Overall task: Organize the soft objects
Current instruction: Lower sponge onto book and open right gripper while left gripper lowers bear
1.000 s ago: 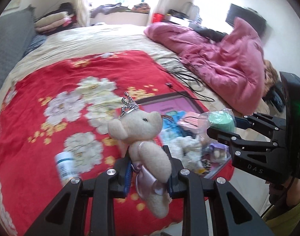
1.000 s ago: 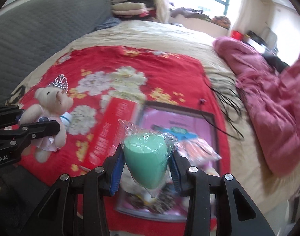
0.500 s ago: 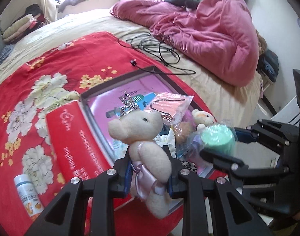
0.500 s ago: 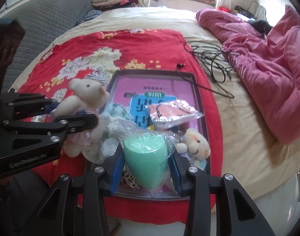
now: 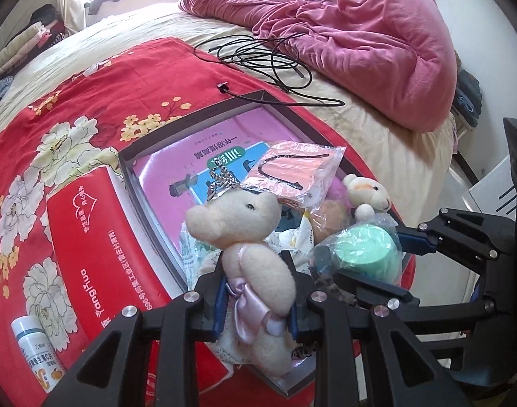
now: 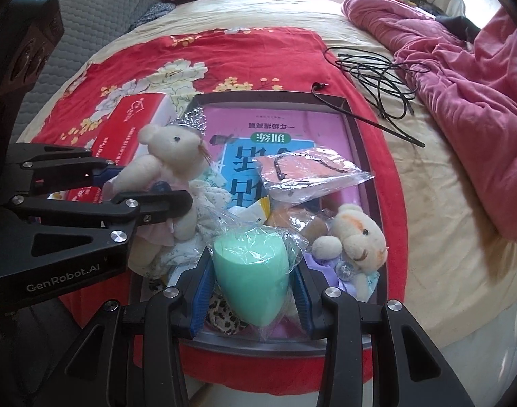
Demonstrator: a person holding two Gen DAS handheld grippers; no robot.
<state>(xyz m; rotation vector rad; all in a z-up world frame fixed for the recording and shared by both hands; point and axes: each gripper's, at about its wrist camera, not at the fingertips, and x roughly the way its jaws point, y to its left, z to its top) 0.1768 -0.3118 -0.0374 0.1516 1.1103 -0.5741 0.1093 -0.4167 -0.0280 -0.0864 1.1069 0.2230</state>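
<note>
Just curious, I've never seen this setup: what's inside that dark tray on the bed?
In the tray: a pink book, a clear packet, a small teddy bear and leopard-print fabric. Whatever lies beneath the pile is covered.

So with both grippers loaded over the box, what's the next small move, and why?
Probably lower the left gripper a little and open it. It is shut on the crowned teddy bear, which hangs over the open box that already holds another bear. The right gripper, shut on the bagged green sponge, can follow.
</note>
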